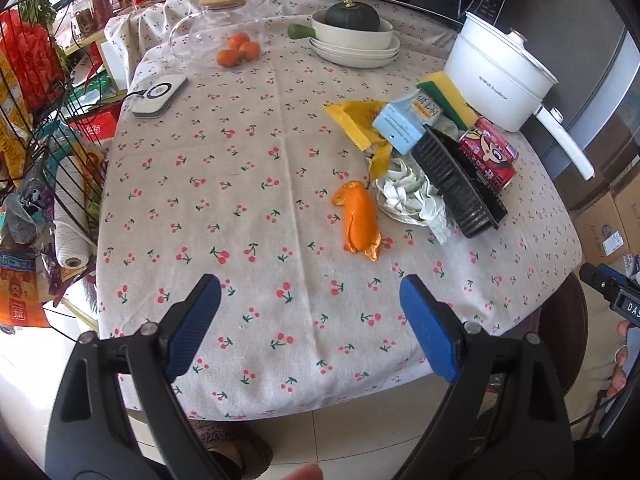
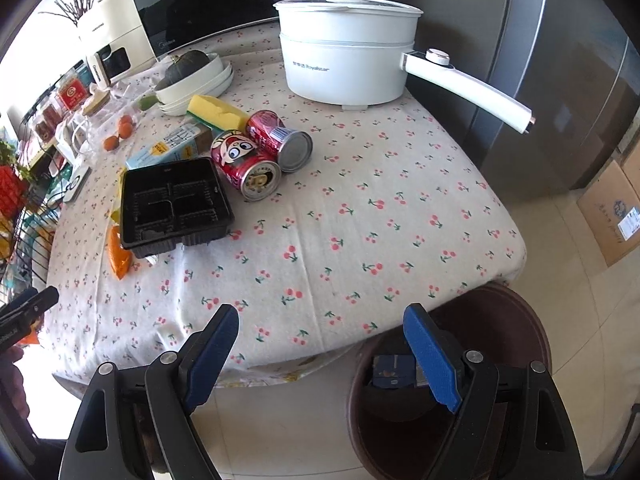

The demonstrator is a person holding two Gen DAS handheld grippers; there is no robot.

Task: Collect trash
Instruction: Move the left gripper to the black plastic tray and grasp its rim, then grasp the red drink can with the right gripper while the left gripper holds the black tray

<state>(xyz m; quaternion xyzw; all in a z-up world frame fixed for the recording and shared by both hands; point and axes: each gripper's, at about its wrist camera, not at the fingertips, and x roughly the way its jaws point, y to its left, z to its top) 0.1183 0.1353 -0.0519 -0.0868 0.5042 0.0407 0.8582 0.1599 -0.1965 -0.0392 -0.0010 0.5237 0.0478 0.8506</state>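
While both tools are held above the near edge of the desk [image 1: 248, 184], which is covered by a cherry-print cloth, the jaws of the left gripper [image 1: 310, 300] are seen spread wide with nothing between them, and those of the right gripper [image 2: 320, 330] are likewise released and empty. A cluster of trash is gathered toward the right half of the desk as seen from the left wrist: an orange wrapper [image 1: 358, 220] lies nearest, apart from the rest, with crumpled white paper [image 1: 408, 196] just beyond it and a yellow wrapper [image 1: 358, 120] further back. A black plastic tray [image 2: 176, 204] is propped over the paper, tilted, and two red cans [image 2: 248, 164] are laid on their sides beside it, touching each other. A light blue carton [image 1: 404, 126] and a yellow-green sponge [image 2: 218, 112] are found behind the tray. A white electric pot [image 2: 348, 56] is stood at the far corner. Below the desk edge, under the right gripper, a brown bin [image 2: 520, 320] is placed on the floor, with a dark blue box [image 2: 390, 370] visible inside it.
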